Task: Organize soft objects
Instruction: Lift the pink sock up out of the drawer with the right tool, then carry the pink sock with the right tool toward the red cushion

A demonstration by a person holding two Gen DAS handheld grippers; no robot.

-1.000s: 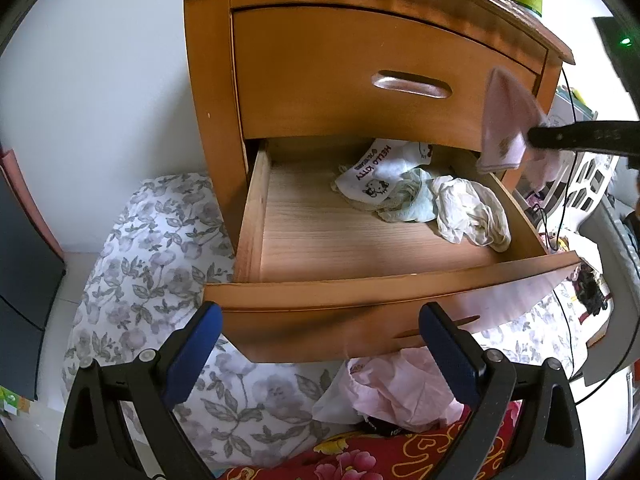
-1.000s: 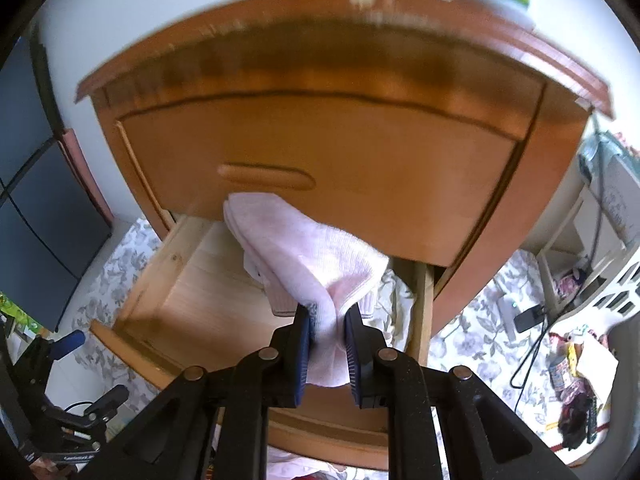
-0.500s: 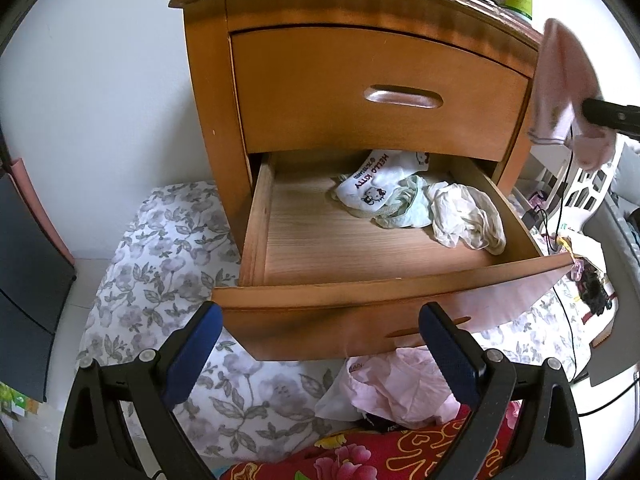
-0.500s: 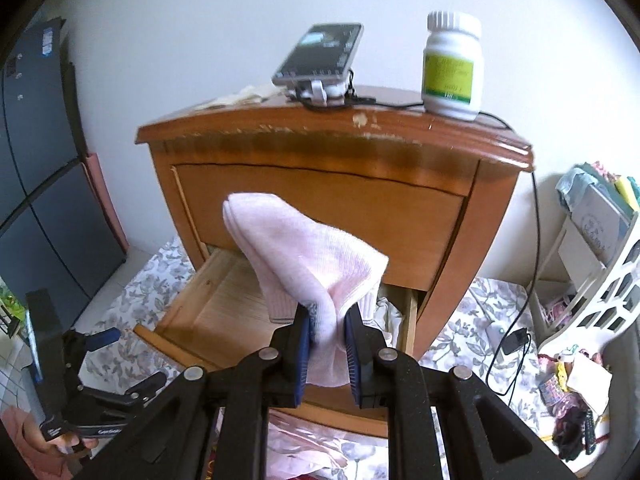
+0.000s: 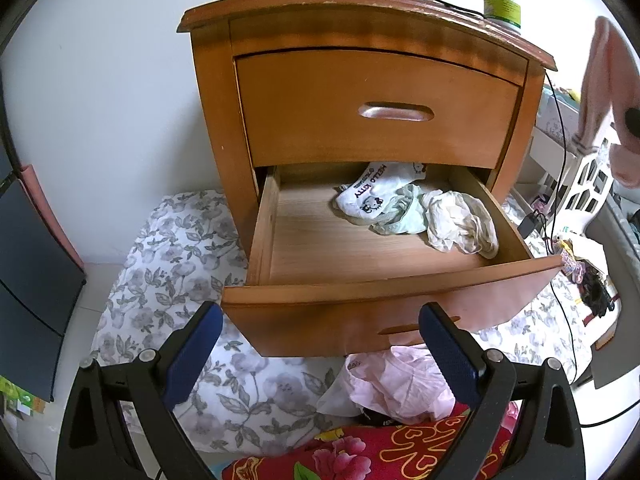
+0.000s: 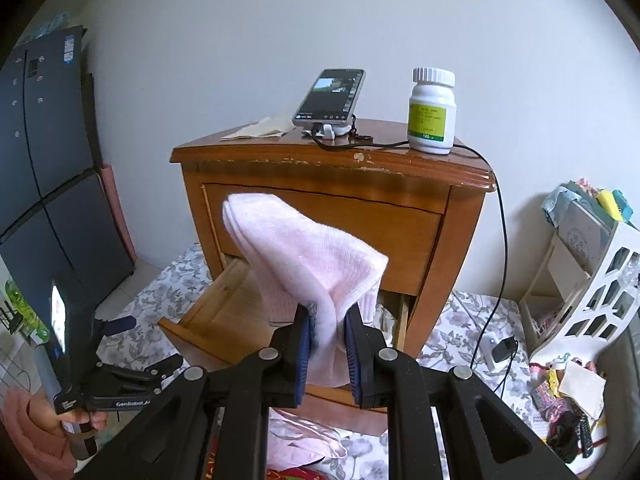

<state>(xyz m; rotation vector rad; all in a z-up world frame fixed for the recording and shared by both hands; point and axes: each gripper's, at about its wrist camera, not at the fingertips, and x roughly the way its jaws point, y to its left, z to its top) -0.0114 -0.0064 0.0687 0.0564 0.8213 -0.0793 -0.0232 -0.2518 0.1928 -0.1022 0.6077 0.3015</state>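
Observation:
My right gripper [image 6: 327, 342] is shut on folded pink socks [image 6: 304, 248], held up in front of the wooden nightstand [image 6: 336, 184]; they also show at the right edge of the left wrist view [image 5: 604, 80]. The lower drawer [image 5: 360, 304] is open and holds a white Hello Kitty cloth [image 5: 370, 196], a pale green cloth [image 5: 404, 216] and a cream cloth [image 5: 460, 224] at its back right. My left gripper [image 5: 320, 344] is open and empty, just in front of the drawer front. A pink garment [image 5: 400, 384] lies on the floor below the drawer.
On the nightstand top stand a phone [image 6: 330, 98] with a cable and a white pill bottle [image 6: 432, 112]. A floral sheet [image 5: 172, 280] covers the floor. A white rack [image 6: 580, 300] stands at the right, a dark cabinet [image 6: 44, 184] at the left.
My right gripper has pulled back and up from the drawer with the pink socks. My left gripper has drawn back a little; the drawer stays open.

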